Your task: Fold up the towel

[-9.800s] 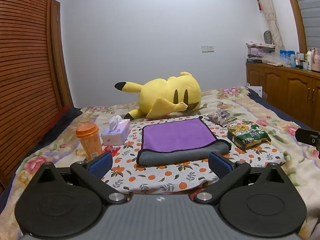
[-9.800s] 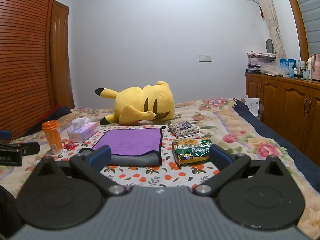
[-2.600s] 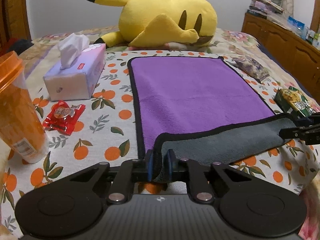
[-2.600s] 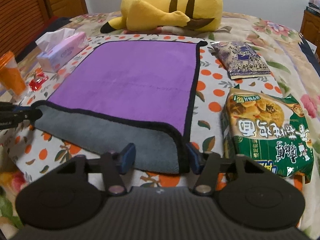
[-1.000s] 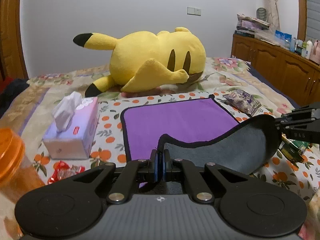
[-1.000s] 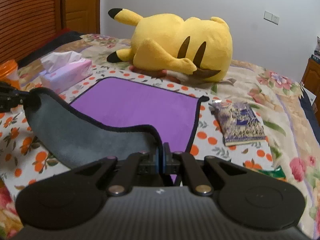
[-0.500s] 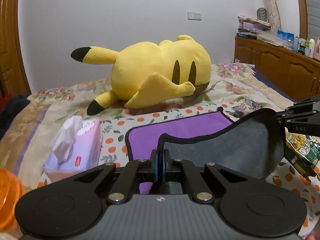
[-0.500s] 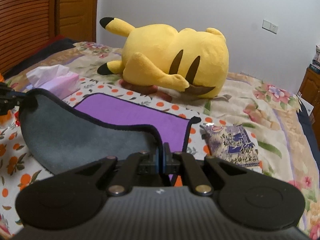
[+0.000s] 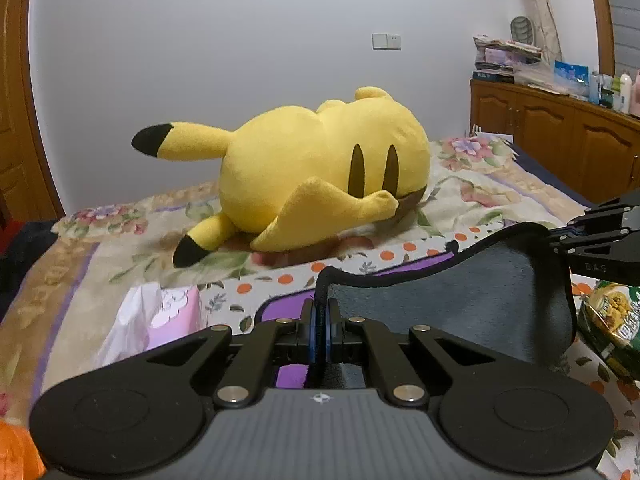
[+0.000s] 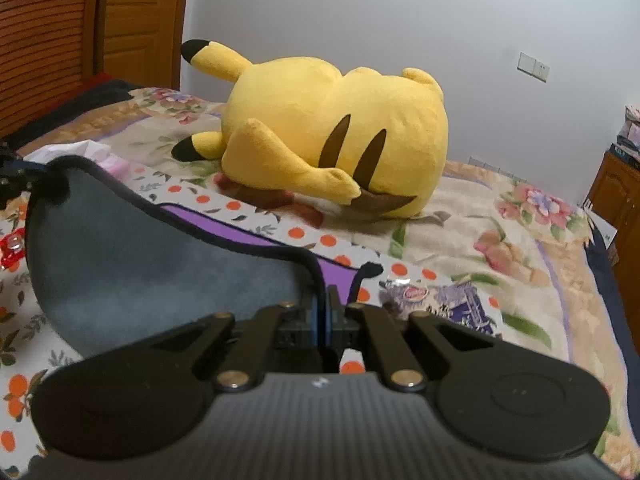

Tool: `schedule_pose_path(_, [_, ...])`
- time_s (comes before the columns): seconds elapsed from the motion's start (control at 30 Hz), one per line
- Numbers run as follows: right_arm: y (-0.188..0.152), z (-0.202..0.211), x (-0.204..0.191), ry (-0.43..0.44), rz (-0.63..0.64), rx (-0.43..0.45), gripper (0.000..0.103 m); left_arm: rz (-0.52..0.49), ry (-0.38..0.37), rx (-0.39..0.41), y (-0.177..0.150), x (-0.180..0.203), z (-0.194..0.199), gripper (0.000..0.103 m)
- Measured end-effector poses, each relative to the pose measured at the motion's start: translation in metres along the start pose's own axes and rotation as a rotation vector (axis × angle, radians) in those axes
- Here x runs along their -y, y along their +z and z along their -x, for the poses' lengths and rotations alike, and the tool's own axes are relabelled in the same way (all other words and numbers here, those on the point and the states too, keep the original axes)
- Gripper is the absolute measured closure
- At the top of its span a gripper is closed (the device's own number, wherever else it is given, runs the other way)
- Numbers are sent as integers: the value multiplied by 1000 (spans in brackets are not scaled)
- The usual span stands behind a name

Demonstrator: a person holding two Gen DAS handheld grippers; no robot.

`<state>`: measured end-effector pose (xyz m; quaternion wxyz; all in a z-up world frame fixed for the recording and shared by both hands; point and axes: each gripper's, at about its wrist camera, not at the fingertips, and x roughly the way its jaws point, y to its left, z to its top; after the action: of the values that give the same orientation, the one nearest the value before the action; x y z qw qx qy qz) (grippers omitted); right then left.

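The towel (image 9: 460,300) is purple on top, grey underneath, with a black hem. Its near edge is lifted off the bed and carried over the rest, grey side facing me. My left gripper (image 9: 319,320) is shut on the towel's left near corner. My right gripper (image 10: 322,308) is shut on the right near corner. The towel (image 10: 140,264) sags between them. A strip of purple shows beyond the lifted edge in both views. The right gripper also shows in the left wrist view (image 9: 560,240).
A yellow plush toy (image 9: 320,176) lies just beyond the towel. A pink tissue box (image 9: 160,320) sits left, an orange cup (image 9: 16,452) at the near left. A green snack bag (image 9: 612,328) lies right, a purple packet (image 10: 452,300) too. Wooden cabinets (image 9: 560,136) line the right wall.
Both grippers closed on the near corners, lifted them and carried the edge away from me toward the plush toy. Less purple shows now than half a second ago.
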<state>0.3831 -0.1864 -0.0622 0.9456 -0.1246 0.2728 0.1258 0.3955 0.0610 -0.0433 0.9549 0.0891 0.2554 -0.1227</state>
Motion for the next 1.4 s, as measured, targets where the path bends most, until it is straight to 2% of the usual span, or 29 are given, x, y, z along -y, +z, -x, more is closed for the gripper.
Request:
schedule_pose_path(0.67, [23,-40,0,-62,51,22,99,-14,131,18,15,-10,-39,98])
schedule_pose_path(0.87, [25,-50,-4,-70,81,24,99,5,151,24,13,-16,-50,98])
schedule_pose_path(1.1, [25,-66,-8,-102,102,25,99,21,185,6,11,-19,-72,98])
schedule_pose_path(1.4, [19,-92,-14,-132,106,-23,99,12,204,-41,3,-23,-104,98])
